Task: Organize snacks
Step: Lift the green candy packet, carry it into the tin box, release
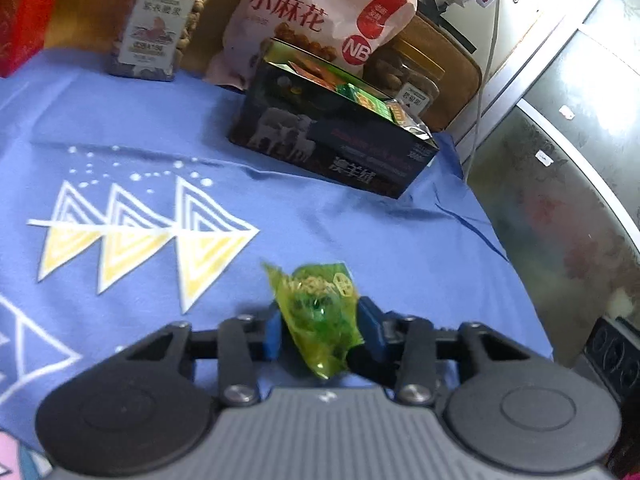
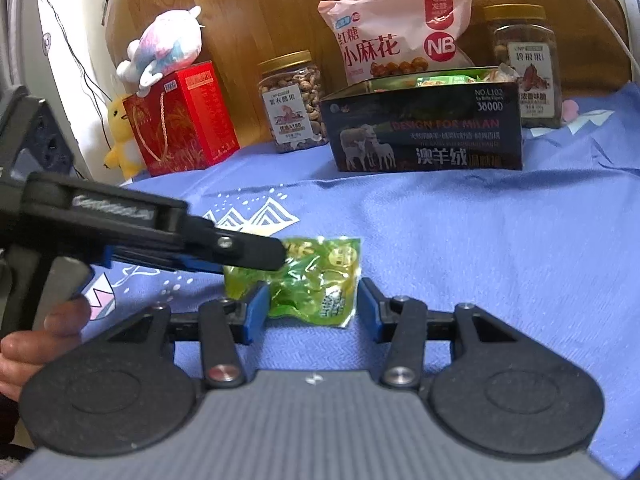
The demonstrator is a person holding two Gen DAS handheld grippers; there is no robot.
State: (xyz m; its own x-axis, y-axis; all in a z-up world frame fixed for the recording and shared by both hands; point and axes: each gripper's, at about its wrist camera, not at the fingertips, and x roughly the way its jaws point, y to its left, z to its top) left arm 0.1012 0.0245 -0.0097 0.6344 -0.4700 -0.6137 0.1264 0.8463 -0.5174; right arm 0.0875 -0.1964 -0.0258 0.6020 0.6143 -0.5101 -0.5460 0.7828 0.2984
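Observation:
My left gripper [image 1: 318, 326] is shut on a green snack packet [image 1: 320, 312], pinched between its blue pads and held just above the blue cloth [image 1: 160, 128]. In the right wrist view the same packet [image 2: 316, 280] shows with the left gripper's fingers [image 2: 256, 254] clamped on its left part. My right gripper [image 2: 310, 310] is open, its pads on either side of the packet's near end without touching. A dark open box [image 1: 336, 140] with several snack packets inside stands further back; it also shows in the right wrist view [image 2: 424, 132].
Behind the box stand a pink snack bag [image 2: 404, 32], a nut jar on the left [image 2: 292, 100] and another jar on the right [image 2: 528, 68]. A red gift box [image 2: 180, 120] with plush toys [image 2: 164, 52] is at far left. The table edge drops off at right [image 1: 500, 248].

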